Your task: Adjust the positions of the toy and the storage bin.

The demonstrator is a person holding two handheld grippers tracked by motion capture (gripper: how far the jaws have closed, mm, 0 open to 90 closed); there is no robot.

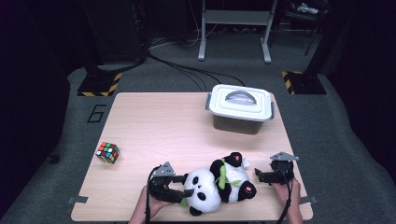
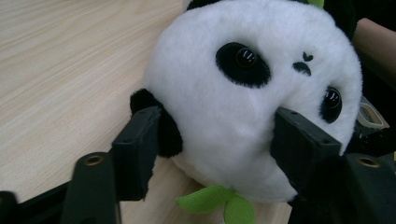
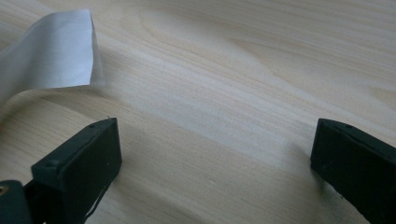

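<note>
High view: black-and-white plush panda (image 1: 217,184), green leaves.

Black-and-white plush panda (image 1: 215,186) with green leaves, multicoloured cube (image 1: 108,152), white-lidded grey box (image 1: 240,108).

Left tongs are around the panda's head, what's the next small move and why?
Probably squeeze the left tongs a little more before lifting. Their jaws sit either side of the plush panda's head and dent the soft fur, so the grip may still be loose. The right tongs stand open over bare table.
</note>
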